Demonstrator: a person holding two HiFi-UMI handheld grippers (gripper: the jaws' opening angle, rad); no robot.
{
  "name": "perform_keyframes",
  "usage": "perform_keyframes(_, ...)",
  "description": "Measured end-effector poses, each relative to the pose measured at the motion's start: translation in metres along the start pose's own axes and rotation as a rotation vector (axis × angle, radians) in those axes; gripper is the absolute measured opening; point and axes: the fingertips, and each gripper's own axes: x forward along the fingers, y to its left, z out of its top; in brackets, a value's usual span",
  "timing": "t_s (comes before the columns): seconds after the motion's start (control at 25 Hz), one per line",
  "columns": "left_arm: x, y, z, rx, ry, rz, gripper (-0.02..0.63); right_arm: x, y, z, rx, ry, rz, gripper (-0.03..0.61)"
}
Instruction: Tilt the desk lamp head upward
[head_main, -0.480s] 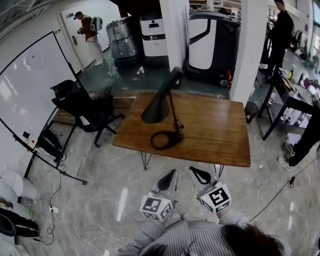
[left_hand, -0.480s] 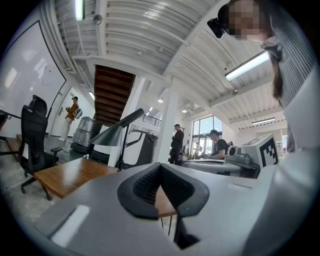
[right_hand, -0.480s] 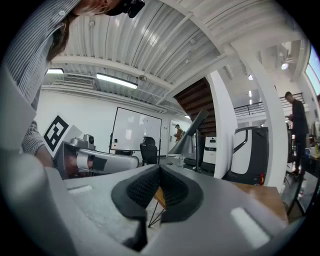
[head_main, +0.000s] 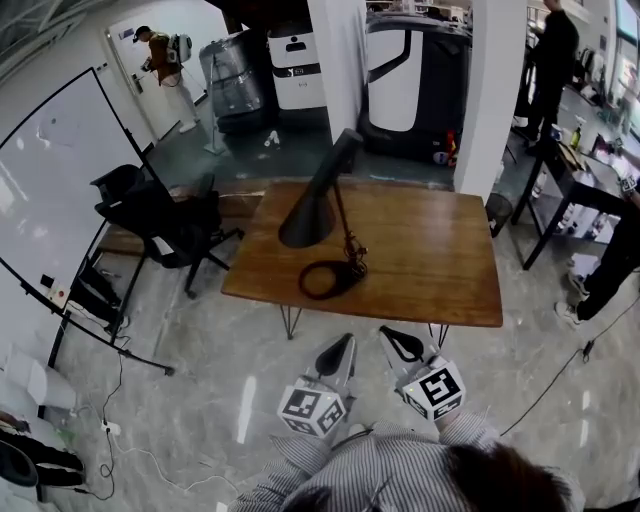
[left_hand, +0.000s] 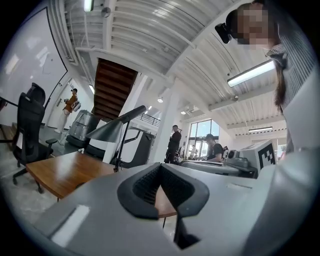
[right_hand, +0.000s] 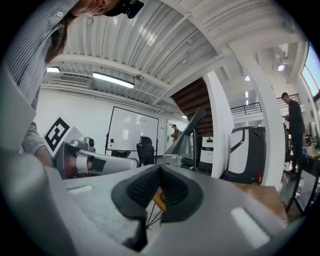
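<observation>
A black desk lamp stands on the wooden table (head_main: 430, 260). Its cone-shaped head (head_main: 305, 222) slopes down to the left from a thin arm (head_main: 345, 215), above a round ring base (head_main: 325, 280). My left gripper (head_main: 343, 347) and right gripper (head_main: 393, 337) hang side by side over the floor, just short of the table's near edge. Both are shut with nothing in them, and neither touches the lamp. In the left gripper view the lamp head (left_hand: 112, 129) shows beyond the left gripper (left_hand: 161, 167). In the right gripper view the lamp (right_hand: 185, 137) stands past the right gripper (right_hand: 160, 169).
A black office chair (head_main: 160, 215) and a whiteboard (head_main: 60, 170) stand left of the table. White pillars (head_main: 340, 60) rise behind it. A dark side table (head_main: 585, 190) with people nearby is at the right. Cables lie on the floor (head_main: 130, 430).
The head view has shifted slightly. Both grippers keep their place in front of the table, and the lamp has not moved.
</observation>
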Motion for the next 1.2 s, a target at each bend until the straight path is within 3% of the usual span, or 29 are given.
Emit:
perform_keyframes(0.56, 0.014, 0.013, -0.006, -0.031, 0.012, 0.013, 0.003, 0.014, -0.01, -0.003, 0.006, 0.007, 0.02, 0.0)
perform_keyframes(0.96, 0.033, 0.027, -0.003, -0.145, -0.071, -0.004, 0.003, 0.013, -0.036, -0.009, 0.048, -0.048, 0.059, 0.0)
perform_keyframes(1.2, 0.046, 0.03, -0.005, -0.199, -0.101, -0.052, 0.002, 0.009, -0.049, -0.036, 0.048, 0.011, 0.065, 0.0)
